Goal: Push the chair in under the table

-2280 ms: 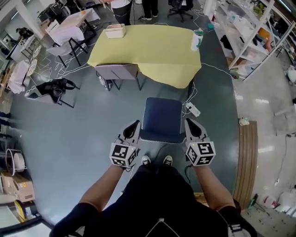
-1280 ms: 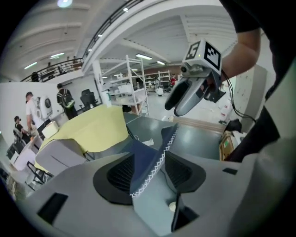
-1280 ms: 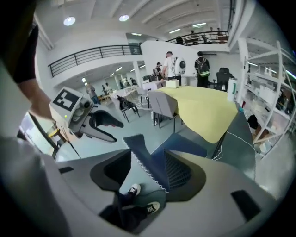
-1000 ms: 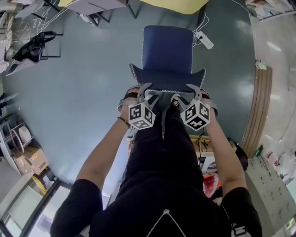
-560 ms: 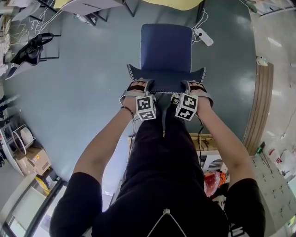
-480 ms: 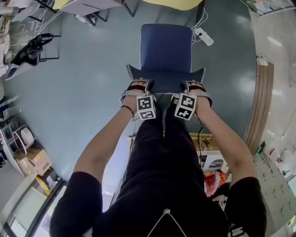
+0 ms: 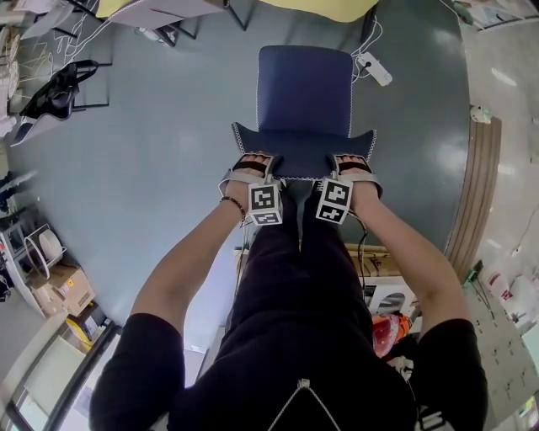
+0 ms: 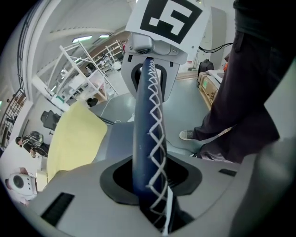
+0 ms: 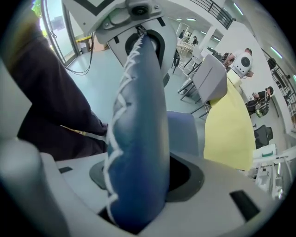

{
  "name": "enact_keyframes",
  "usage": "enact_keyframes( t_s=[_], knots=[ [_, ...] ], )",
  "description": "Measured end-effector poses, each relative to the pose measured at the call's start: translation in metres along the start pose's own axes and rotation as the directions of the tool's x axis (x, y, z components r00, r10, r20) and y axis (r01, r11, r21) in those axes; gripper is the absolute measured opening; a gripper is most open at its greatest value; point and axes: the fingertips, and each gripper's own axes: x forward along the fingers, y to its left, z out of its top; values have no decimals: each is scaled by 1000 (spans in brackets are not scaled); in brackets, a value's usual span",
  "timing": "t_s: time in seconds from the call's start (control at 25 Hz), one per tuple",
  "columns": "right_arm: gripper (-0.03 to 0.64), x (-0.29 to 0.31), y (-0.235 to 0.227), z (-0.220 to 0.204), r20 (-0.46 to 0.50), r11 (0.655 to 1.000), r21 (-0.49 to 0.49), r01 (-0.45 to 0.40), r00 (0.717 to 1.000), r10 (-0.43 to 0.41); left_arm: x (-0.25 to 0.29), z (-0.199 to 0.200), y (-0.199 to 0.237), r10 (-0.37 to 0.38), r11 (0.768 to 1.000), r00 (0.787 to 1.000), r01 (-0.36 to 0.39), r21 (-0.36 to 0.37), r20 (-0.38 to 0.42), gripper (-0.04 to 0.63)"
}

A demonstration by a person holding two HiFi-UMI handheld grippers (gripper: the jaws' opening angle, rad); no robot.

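The blue chair [image 7: 303, 84] stands on the grey floor, its seat toward the yellow-clothed table [image 7: 330, 4] at the top edge of the head view. Its white-stitched backrest [image 7: 303, 152] is nearest me. My left gripper [image 7: 252, 162] points down over the backrest's left top corner, and my right gripper [image 7: 354, 162] over the right corner. In the left gripper view the backrest's edge [image 8: 148, 139] runs between the closing jaws, which pinch it. The right gripper view shows the padded edge [image 9: 138, 139] filling the jaws, which press on it.
A white power strip [image 7: 372, 69] with its cable lies on the floor right of the seat. A grey chair [image 7: 168, 10] stands at the table's left. A wooden board [image 7: 472, 194] runs along the right, and boxes [image 7: 59, 290] sit at the left.
Both grippers have sunk from just above the backrest onto its top corners and rolled at the wrist. The jaws have closed onto the backrest. The chair has not visibly moved.
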Motion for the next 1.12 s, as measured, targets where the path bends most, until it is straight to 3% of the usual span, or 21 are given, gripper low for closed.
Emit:
enact_keyframes(
  t_s=[0.56, 1.12],
  knots=[
    [199, 1, -16, -8, 6, 1000, 2, 27, 1000, -27, 4, 7, 16, -13, 1000, 1000, 13, -13, 5, 109],
    [195, 19, -111, -11, 23, 999, -26, 46, 999, -45, 31, -2, 102, 7, 997, 1000, -7, -78, -2, 109]
  ],
)
